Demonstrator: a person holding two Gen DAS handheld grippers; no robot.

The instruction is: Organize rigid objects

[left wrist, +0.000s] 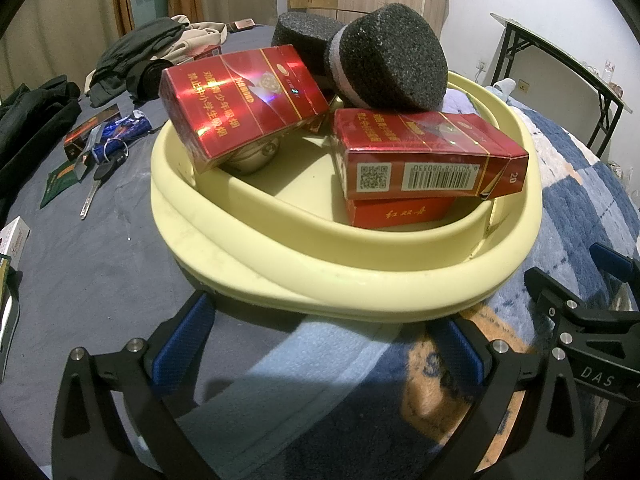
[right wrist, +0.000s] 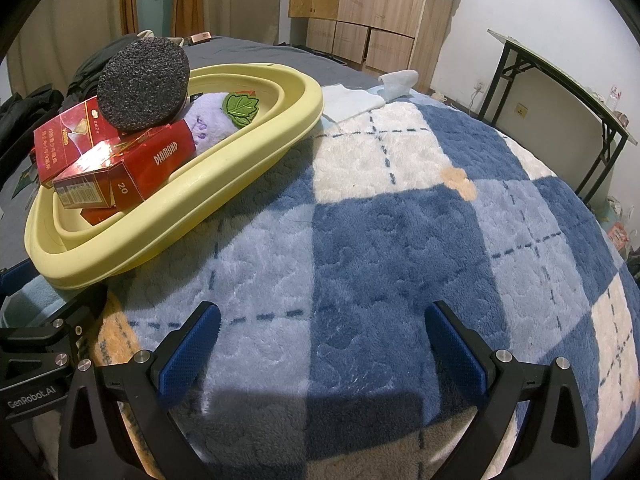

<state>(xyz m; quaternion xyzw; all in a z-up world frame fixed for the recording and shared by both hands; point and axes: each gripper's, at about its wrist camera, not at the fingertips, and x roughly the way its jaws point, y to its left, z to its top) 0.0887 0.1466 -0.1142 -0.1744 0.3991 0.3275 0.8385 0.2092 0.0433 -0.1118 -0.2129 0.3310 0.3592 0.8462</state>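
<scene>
Right wrist view reads "DIAMOND" and "20" on red carton [right wrist: 132,168] in yellow basin [right wrist: 256,148]

Metal object [left wrist: 256,156] mostly hidden under tilted red box [left wrist: 244,100], lowest red box [left wrist: 400,212] half covered, white box [left wrist: 12,236] cut off at edge

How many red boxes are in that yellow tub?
3 visible: one tilted box at left, one box at right, one beneath it. Others may be hidden inside the tub.
</scene>
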